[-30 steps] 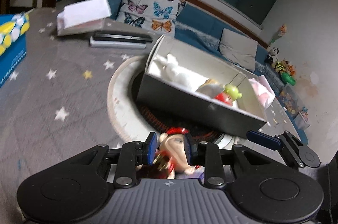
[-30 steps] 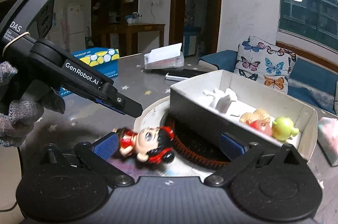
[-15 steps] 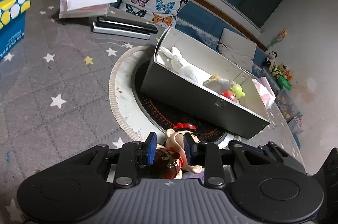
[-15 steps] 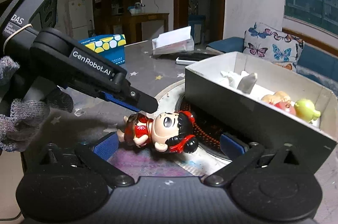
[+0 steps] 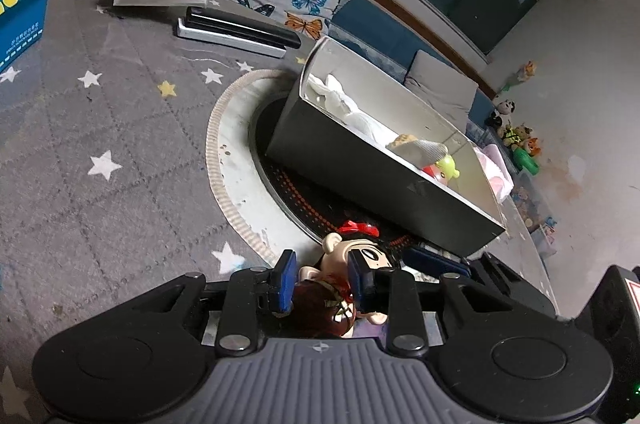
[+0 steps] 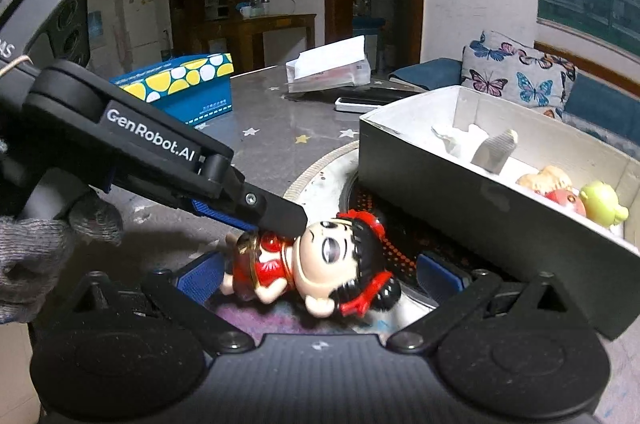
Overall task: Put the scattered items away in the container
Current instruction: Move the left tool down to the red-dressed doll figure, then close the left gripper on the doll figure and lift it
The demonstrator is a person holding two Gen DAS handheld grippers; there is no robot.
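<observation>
Now doll (image 5: 352,276) between left hand-held gripper's (image 5: 322,280) opening jaws

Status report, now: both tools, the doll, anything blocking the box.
Left tool opening, doll between its pads. Right tool open wide, straddling the doll. Doll lying on the table beside the box, not in. Path clear.

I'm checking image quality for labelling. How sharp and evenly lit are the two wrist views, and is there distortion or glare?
Left wrist view: sharp, dim, edges bent by the fisheye, the red-dressed plastic doll half hidden between the left claw pads. Right wrist view: sharp, the grey star-patterned tabletop shows a soft sheen, a lamp reflects in the window.
</observation>
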